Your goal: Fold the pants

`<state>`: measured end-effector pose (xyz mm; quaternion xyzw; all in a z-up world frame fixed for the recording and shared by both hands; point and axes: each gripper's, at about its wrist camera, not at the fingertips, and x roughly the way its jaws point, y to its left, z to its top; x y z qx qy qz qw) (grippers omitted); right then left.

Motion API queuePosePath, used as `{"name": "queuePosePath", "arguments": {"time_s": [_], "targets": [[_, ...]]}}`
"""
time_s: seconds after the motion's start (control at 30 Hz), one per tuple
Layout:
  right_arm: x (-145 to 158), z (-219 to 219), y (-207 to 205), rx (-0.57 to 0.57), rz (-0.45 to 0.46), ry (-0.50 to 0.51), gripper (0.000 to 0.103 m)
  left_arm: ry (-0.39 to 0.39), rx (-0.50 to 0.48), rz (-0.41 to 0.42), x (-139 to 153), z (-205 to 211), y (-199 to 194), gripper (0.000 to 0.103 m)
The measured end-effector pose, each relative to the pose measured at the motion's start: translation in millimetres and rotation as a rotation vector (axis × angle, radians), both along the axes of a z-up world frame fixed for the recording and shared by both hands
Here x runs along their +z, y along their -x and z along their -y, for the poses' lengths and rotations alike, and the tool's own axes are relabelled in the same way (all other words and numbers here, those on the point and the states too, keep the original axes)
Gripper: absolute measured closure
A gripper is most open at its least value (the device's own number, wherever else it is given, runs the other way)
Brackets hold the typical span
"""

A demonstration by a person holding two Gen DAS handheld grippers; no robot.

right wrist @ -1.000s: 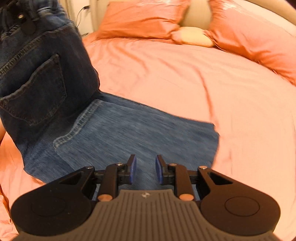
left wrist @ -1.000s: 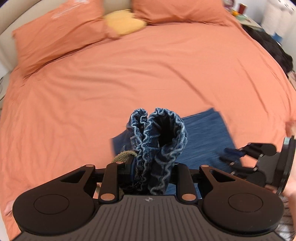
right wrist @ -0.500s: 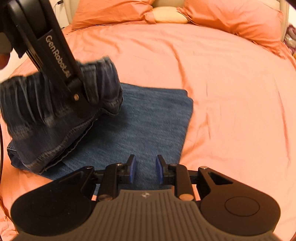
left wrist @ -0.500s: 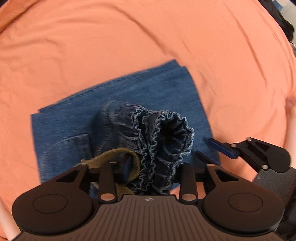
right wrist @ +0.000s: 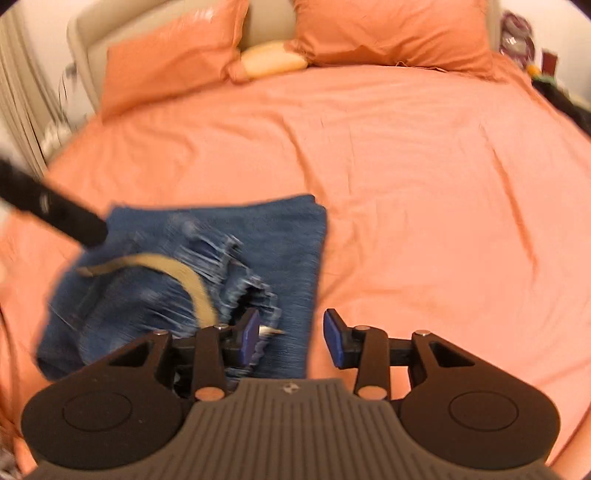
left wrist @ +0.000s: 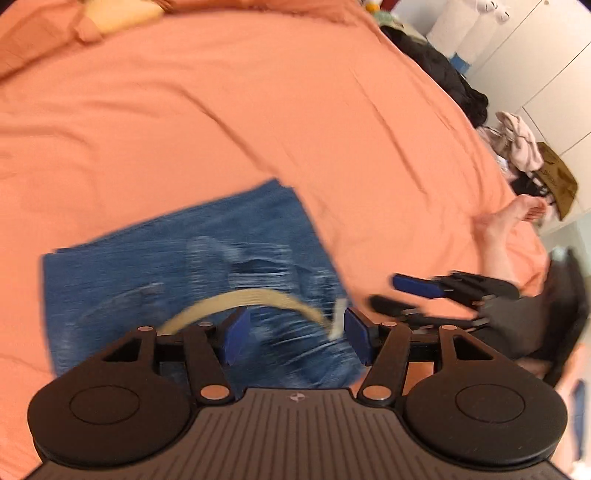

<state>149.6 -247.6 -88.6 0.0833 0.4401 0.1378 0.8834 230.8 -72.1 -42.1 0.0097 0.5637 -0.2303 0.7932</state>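
The blue denim pants (left wrist: 184, 258) lie folded in a pile on the orange bed sheet (left wrist: 258, 110), with the elastic waistband and a tan drawstring (left wrist: 251, 299) on top. My left gripper (left wrist: 293, 334) is open just above the waistband and holds nothing. My right gripper (right wrist: 291, 338) is open at the pile's near right corner; it also shows at the right of the left wrist view (left wrist: 402, 293). The pants (right wrist: 184, 280) are blurred by motion in both views.
Orange pillows (right wrist: 388, 33) and a yellow cushion (right wrist: 273, 59) lie at the head of the bed. Dark clothes (left wrist: 443, 77) and other laundry (left wrist: 517, 144) sit past the bed's right edge. A bare foot (left wrist: 517, 214) rests near that edge.
My left gripper has opened and let go of the bunched waistband, which now lies on the folded pants. My right gripper has opened wider and pulled back a little.
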Motion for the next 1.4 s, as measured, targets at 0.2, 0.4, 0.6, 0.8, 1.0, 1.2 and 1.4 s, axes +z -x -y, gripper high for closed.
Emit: {"name": "queuePosePath", "arguments": {"time_s": [0.2,0.4,0.6,0.8,1.0,1.2,1.4], "targets": [[6.4,-20.1,-10.4,0.031,-0.021,-0.162,0.067,-0.057,0.102,0.091,-15.3,-72.7,25.9,0.037],[-15.3,-48.1,-47.3,0.02,-0.129,-0.182,0.067,-0.073,0.17,0.122,-35.9,-136.8,58.4,0.037],[-50.9,-60.8,-89.1,-0.007,-0.232,-0.221,0.066,-0.011,0.283,0.133,-58.5,-177.1,78.2,0.037],[-65.7,-68.5,-102.3,-0.043,-0.295,-0.24,0.078,0.112,0.383,0.117,-77.3,-192.9,86.1,0.037],[13.4,-85.5,-76.2,0.076,-0.131,-0.131,0.093,0.14,0.373,0.153,-73.9,-199.7,98.9,0.037],[59.5,-66.6,-45.7,0.084,-0.093,-0.159,0.094,0.153,0.367,0.168,-69.7,-207.3,105.5,0.037],[-12.8,-37.7,-42.6,-0.074,-0.241,-0.144,0.096,0.187,0.366,0.167,-66.9,-209.8,103.1,0.04]]}}
